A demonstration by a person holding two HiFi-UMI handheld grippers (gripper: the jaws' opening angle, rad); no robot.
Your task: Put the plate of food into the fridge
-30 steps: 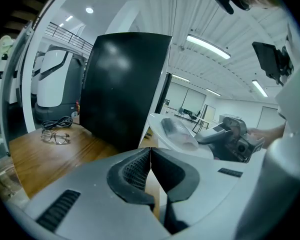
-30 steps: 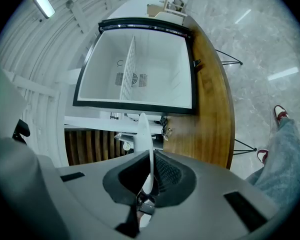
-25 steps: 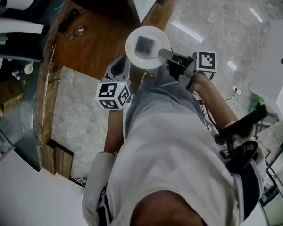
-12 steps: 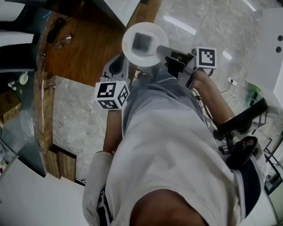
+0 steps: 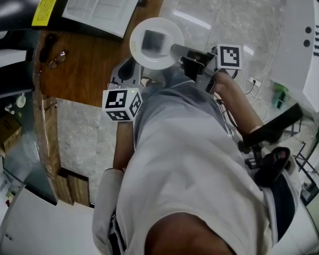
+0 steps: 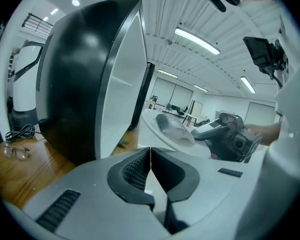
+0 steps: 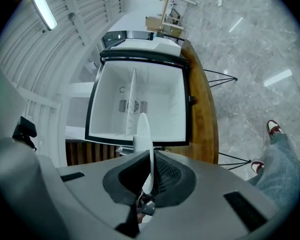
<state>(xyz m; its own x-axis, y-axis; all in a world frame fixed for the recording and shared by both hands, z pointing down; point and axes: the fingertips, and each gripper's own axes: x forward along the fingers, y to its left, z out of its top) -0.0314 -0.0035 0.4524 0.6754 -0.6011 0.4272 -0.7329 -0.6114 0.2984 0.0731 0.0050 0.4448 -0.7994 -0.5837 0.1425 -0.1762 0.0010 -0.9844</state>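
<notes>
My right tongs (image 7: 149, 176) pinch the rim of the white plate (image 5: 166, 60) with food (image 5: 151, 40), held in the air before the open fridge (image 7: 160, 104). My left tongs (image 6: 150, 159) are pressed together, empty.

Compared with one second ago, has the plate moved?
Yes. In the head view the plate now lies farther from the glasses on the wooden counter, up and to the right in the picture.

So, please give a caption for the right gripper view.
Right gripper shut on the white plate, edge-on, facing the open fridge.
</notes>
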